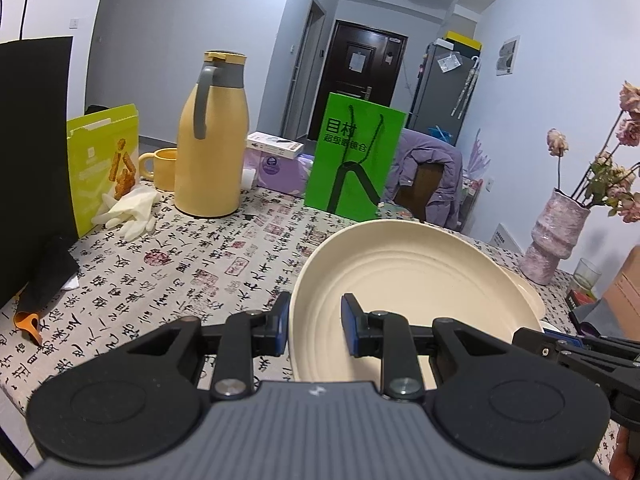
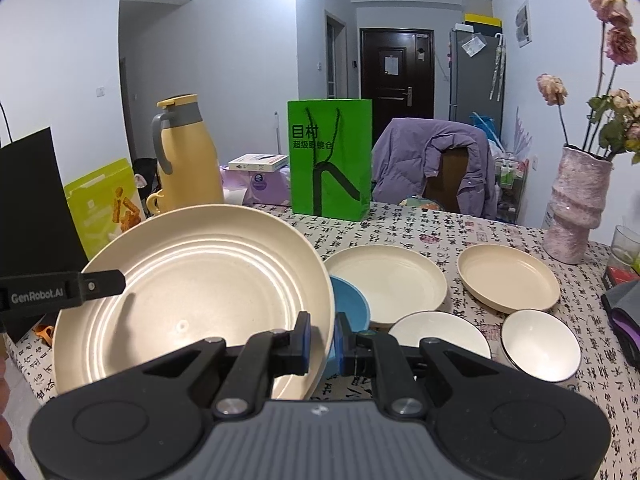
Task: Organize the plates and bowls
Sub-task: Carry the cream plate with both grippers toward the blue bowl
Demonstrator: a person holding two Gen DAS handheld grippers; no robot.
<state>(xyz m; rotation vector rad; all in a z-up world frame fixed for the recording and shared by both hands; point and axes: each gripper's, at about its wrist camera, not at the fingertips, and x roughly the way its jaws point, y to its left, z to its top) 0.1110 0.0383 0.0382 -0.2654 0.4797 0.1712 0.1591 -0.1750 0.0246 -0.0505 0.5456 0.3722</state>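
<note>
While both your grippers pinch the big plate [image 2: 192, 296] by its rim, tilted above the table [image 2: 440, 232] | right gripper [image 2: 322, 340] near edge, left gripper [image 1: 315, 322] opposite | risk: uneven pull twists it loose (onto blue bowl [image 2: 350, 304]).

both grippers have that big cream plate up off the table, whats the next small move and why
Probably carry the big cream plate toward the cream plate lying by the blue bowl and lower it there. The right gripper and left gripper each pinch a rim, the plate hangs tilted, and stacking like plates seems sensible.
</note>
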